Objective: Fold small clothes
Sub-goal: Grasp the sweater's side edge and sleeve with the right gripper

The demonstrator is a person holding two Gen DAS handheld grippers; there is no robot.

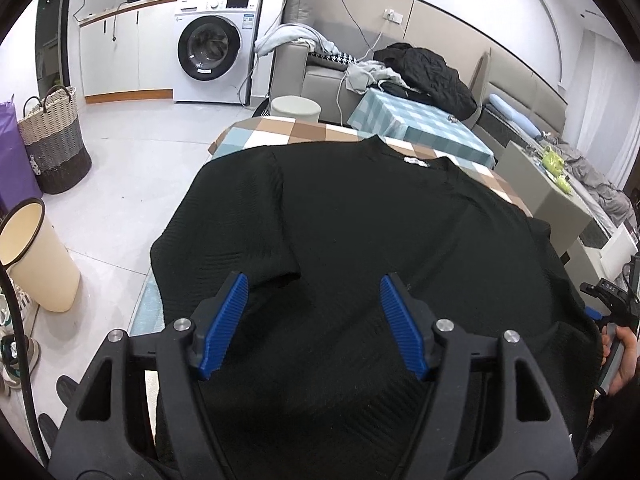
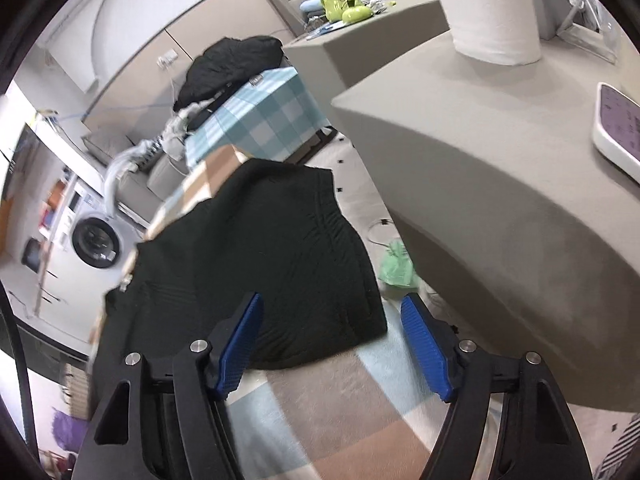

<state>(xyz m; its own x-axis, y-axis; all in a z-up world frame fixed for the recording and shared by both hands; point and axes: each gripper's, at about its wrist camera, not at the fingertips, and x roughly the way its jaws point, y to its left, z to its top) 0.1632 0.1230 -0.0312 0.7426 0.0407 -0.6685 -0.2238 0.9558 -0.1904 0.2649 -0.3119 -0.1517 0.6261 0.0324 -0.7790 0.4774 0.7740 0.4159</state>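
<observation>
Shirt: I see a black knit shirt (image 1: 340, 232) spread flat on the checked tablecloth (image 1: 280, 130), collar towards the far edge with a small white label (image 1: 416, 161) at the neck; one short sleeve points to the left in my left wrist view.
Left gripper: my left gripper (image 1: 314, 320) hangs over the near part of the shirt, tilted down at it. Its blue pads (image 1: 230, 320) stand apart with black cloth showing between them; I see no pad pressing on the fabric, so nothing is pinched.
Right gripper: my right gripper (image 2: 332, 344) is over the shirt's edge (image 2: 320, 332), where the black cloth (image 2: 248, 248) ends and the brown, white and pale blue squares of the tablecloth (image 2: 320, 400) begin. Its fingers (image 2: 242, 344) are spread; the left pad lies over the shirt and the right pad over the floor side, gripping nothing.
Hand: in the left wrist view a hand (image 1: 622, 360) holds the other gripper's handle at the right rim of the picture.
Around: washing machine (image 1: 212, 48) against the far wall, woven basket (image 1: 52, 136) and a cream bin (image 1: 40, 256) on the floor to the left, grey sofa (image 1: 320, 72) with a dark jacket (image 1: 424, 68) and a second checked table (image 1: 416, 124) behind.
Right side: a grey counter (image 2: 500, 200) carries a paper roll (image 2: 492, 8); a green bag (image 2: 396, 266) lies on the floor below it.
</observation>
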